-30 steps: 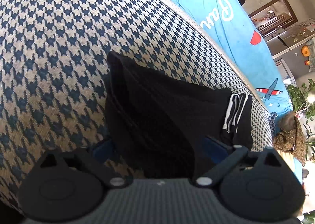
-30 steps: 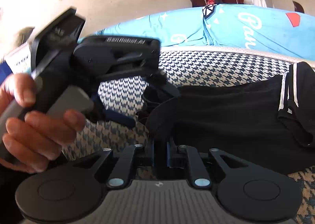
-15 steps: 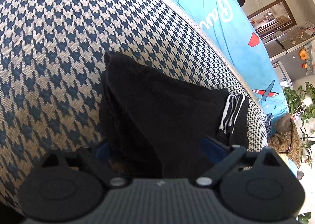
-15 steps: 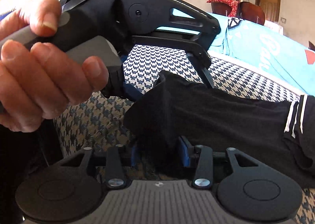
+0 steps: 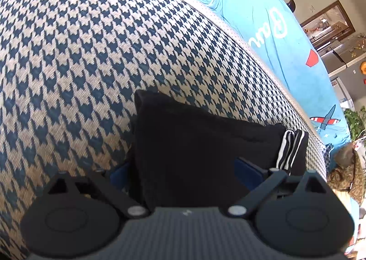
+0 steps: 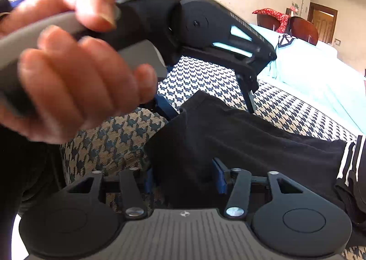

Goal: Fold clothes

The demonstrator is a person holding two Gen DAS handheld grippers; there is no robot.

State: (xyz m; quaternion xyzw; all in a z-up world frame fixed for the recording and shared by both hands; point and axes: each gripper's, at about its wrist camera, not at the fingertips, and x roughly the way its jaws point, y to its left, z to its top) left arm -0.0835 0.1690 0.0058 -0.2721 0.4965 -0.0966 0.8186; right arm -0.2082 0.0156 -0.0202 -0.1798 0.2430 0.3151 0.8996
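Black trousers, lower frame: right tool has spread off the cloth; left tool still spread—fold released.

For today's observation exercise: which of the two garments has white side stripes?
The black garment lying on the houndstooth cover; the light blue one behind it carries white lettering instead.

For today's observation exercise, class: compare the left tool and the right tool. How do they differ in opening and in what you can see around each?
1. The left tool stands wide open around the black garment; the right tool has a narrower gap.
2. A hand shows gripping the left tool's handle; no hand shows on the right tool.

Shared: both are open, blue-padded, with the garment's end between their fingers, over the houndstooth cover.
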